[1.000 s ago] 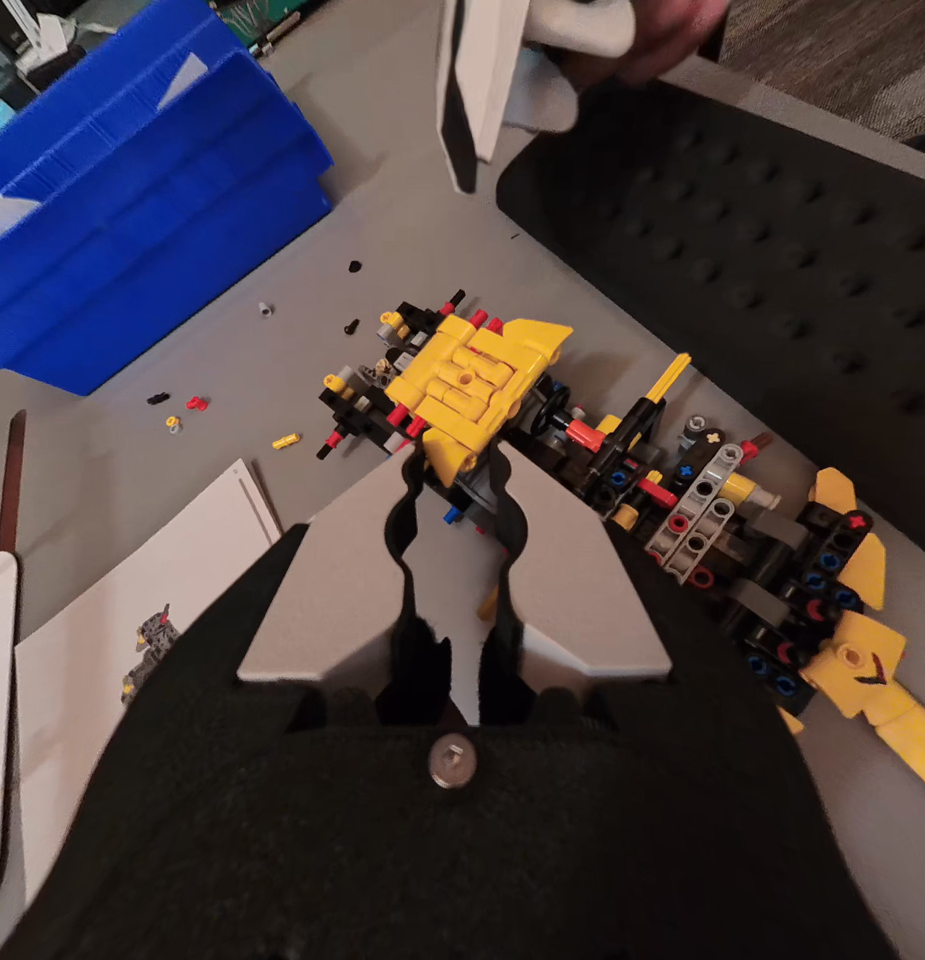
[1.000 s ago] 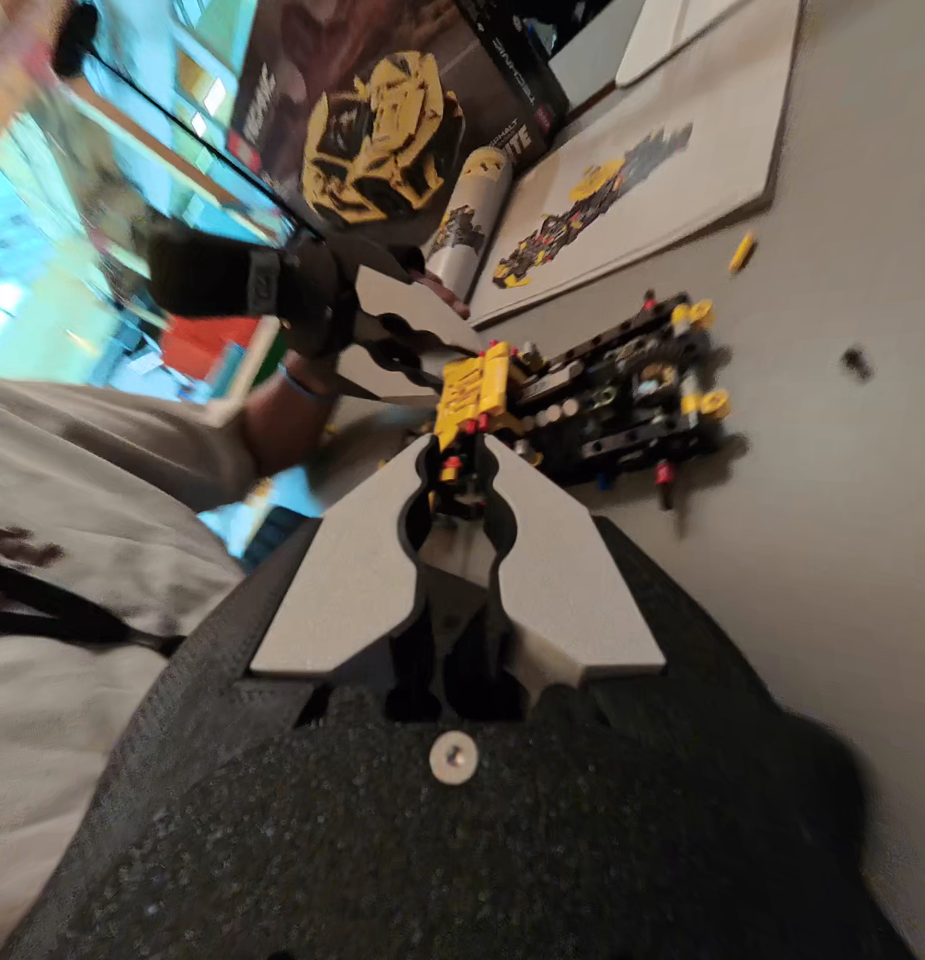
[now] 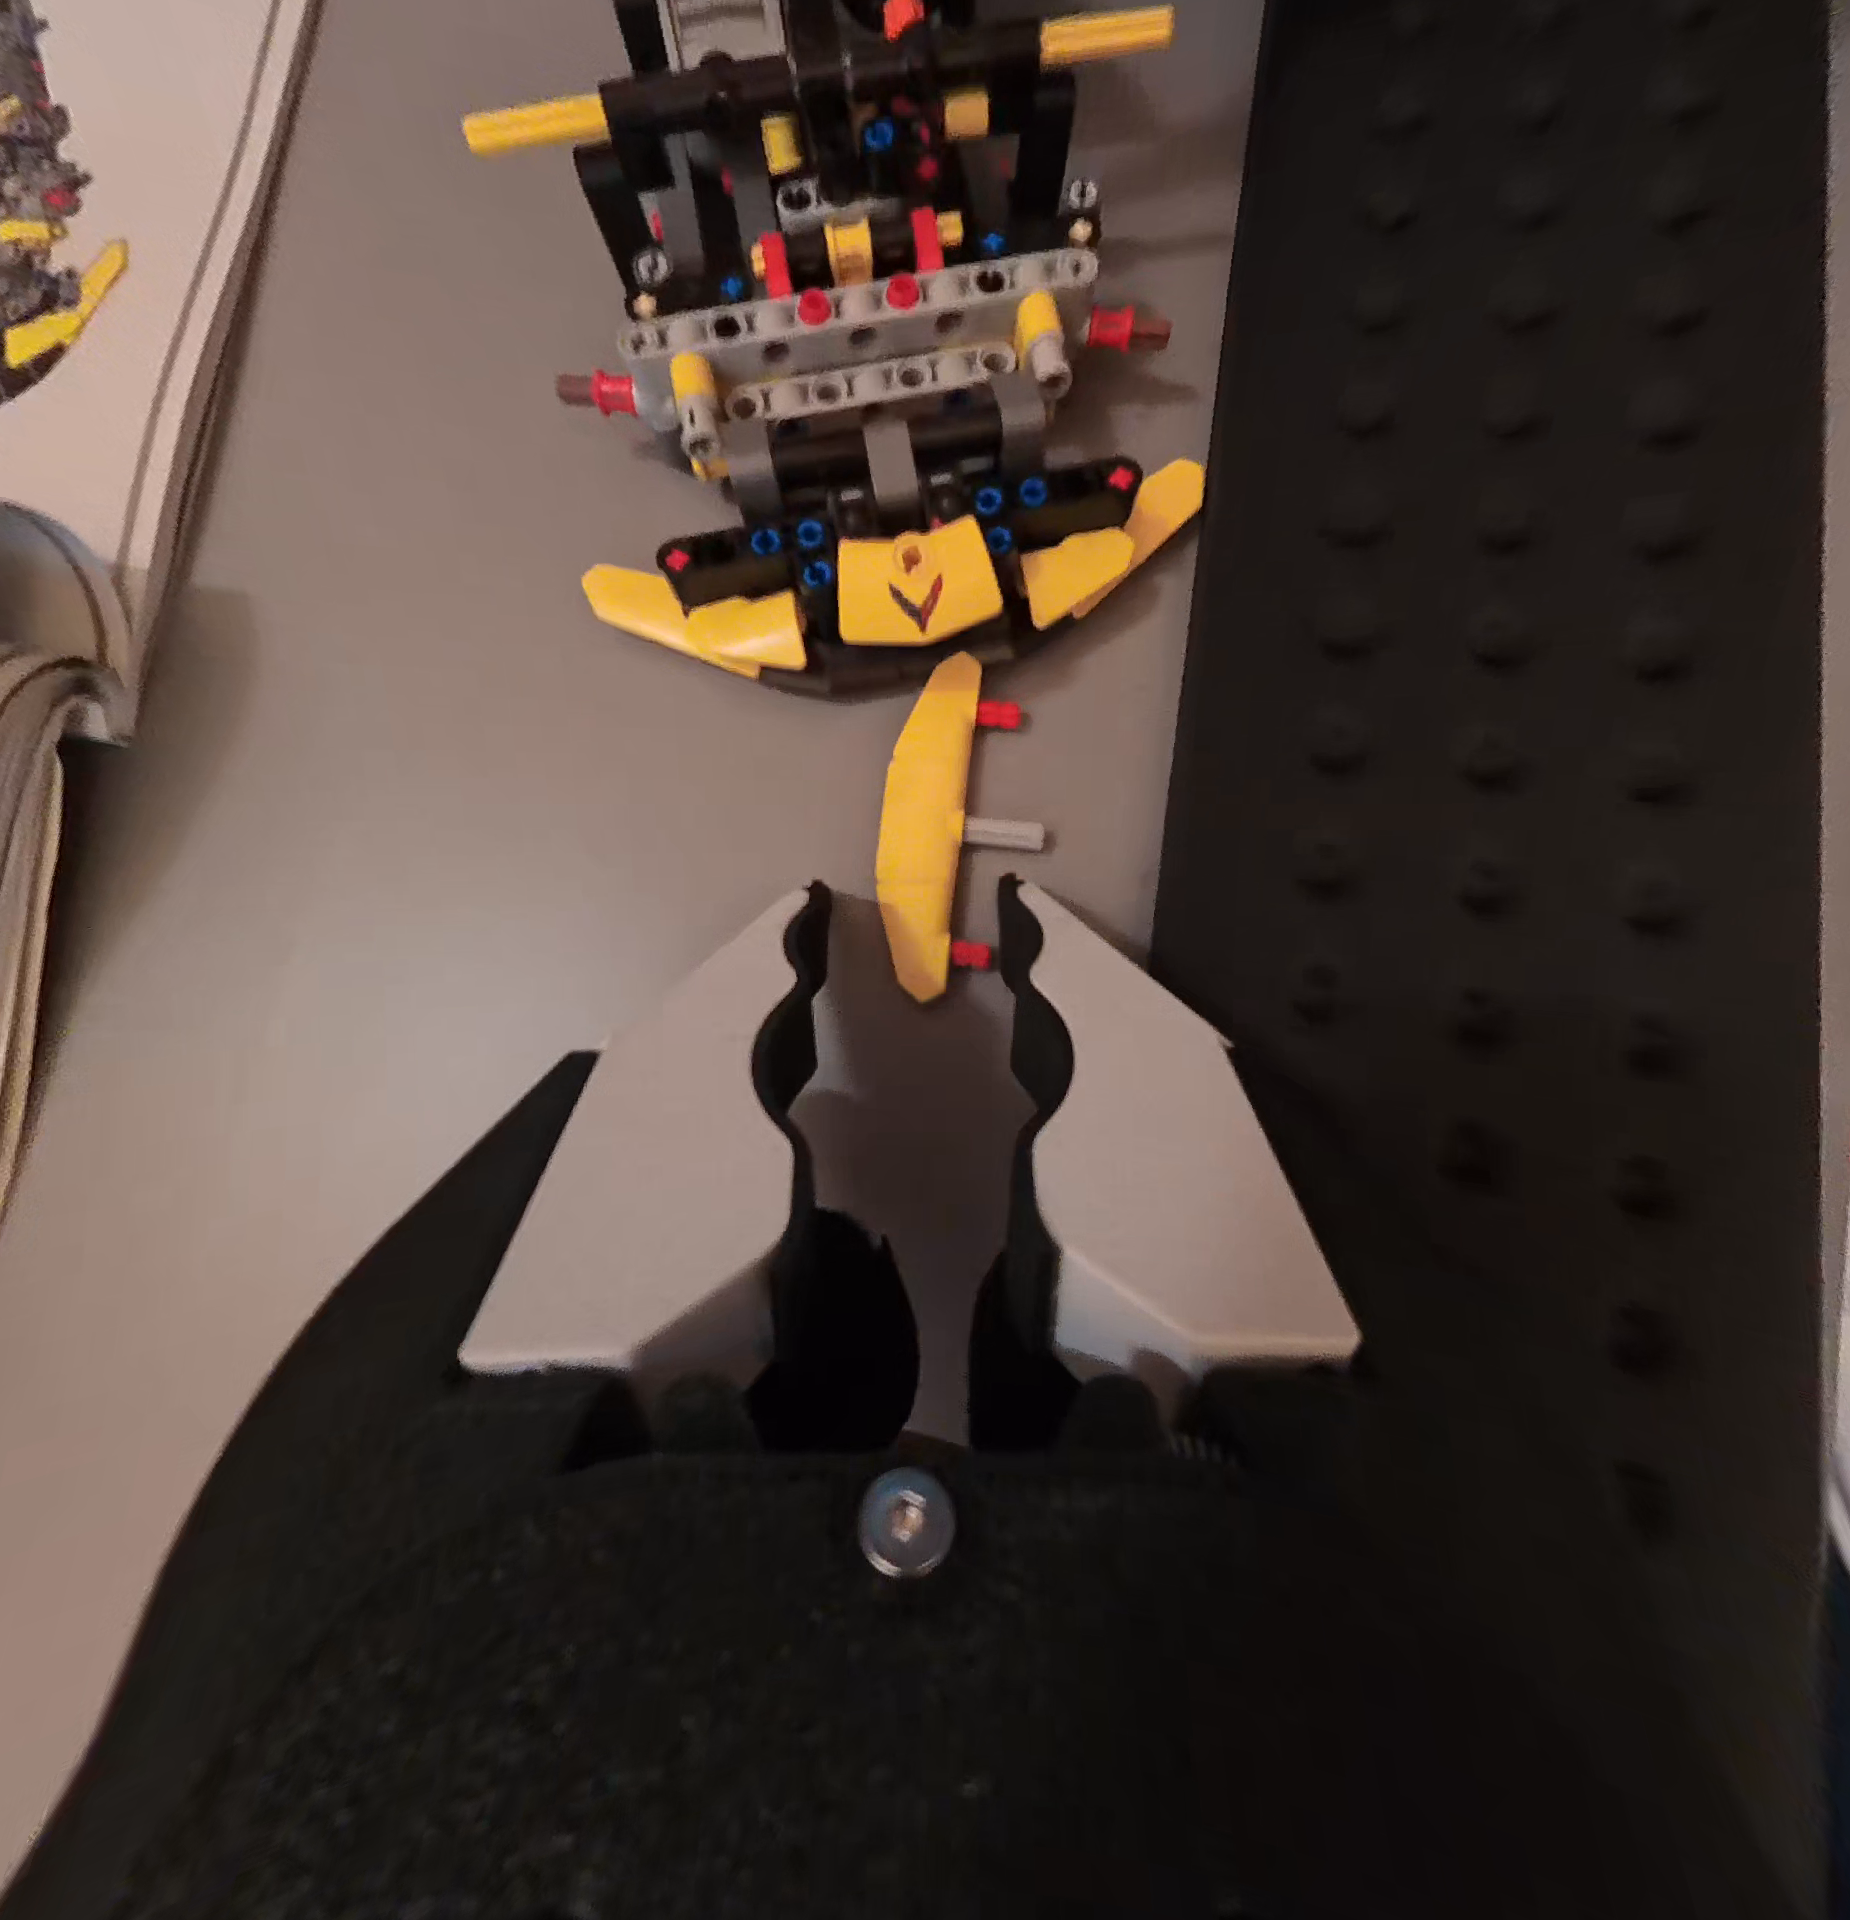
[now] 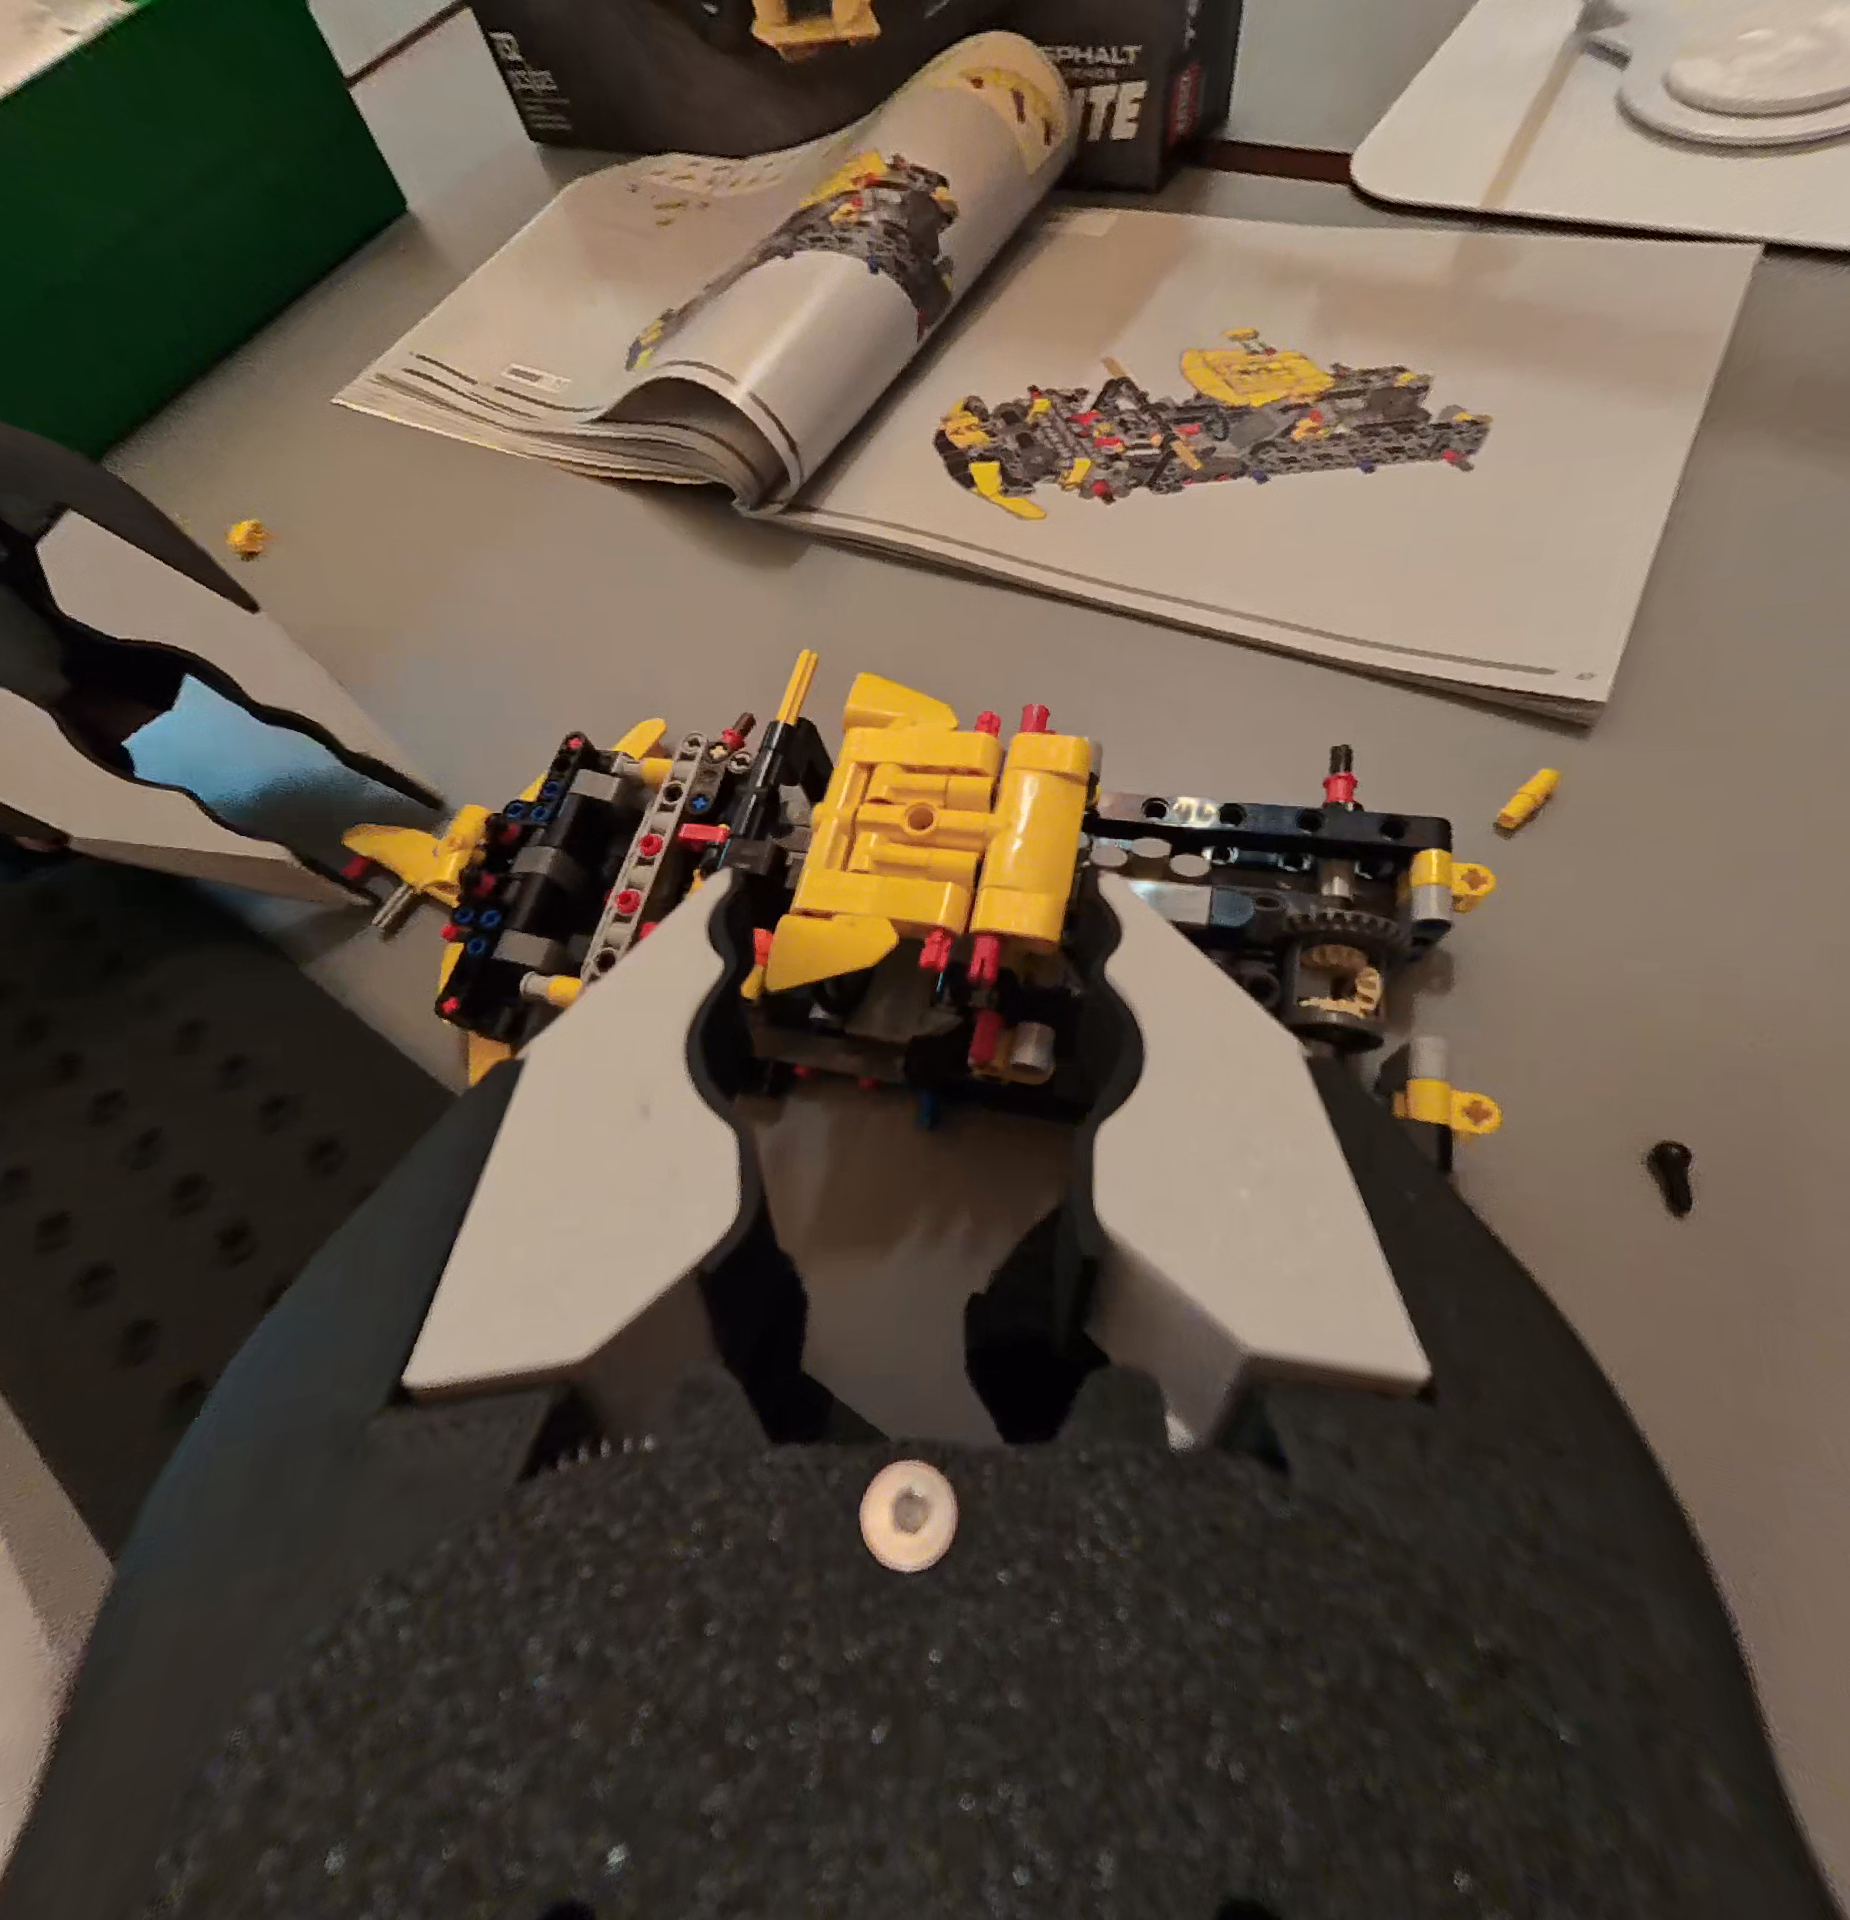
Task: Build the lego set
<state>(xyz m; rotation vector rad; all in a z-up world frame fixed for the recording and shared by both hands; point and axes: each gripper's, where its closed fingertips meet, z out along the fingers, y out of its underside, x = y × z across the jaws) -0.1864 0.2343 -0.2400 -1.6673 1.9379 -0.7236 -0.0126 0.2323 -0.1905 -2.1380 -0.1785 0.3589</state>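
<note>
The grey tabletop (image 4: 1679,935) carries the whole job. A black dimpled mat (image 3: 1523,727) lies along its right side in the left wrist view. At the far side an instruction booklet (image 4: 1264,499) is laid open, showing a printed picture of a longer, fuller vehicle than the one built so far, and the set's dark box (image 4: 900,94) stands beyond it.

The partly built lego model (image 4: 931,842) is found at the middle of the tabletop, lying flat. A black and grey beam chassis is assembled, a yellow block of panels is seated on top, and a yellow nose section (image 3: 916,597) is fitted at one end. Gears and beam ends are exposed at the other end. No wheels and no outer body are seen, so the build is judged well short of complete.

The right tongs (image 4: 910,925) are set apart around the yellow block, one finger on each side; contact cannot be confirmed. The left tongs (image 3: 910,904) are also apart and empty — the near tip of a loose curved yellow panel (image 3: 926,831) lies between their fingertips, not gripped.

That panel, with red pins along its side, is not yet attached. Small loose parts are scattered about — a yellow connector (image 4: 1527,798), a black pin (image 4: 1669,1174) and a yellow bush (image 4: 246,536) — all awaiting fitting.
</note>
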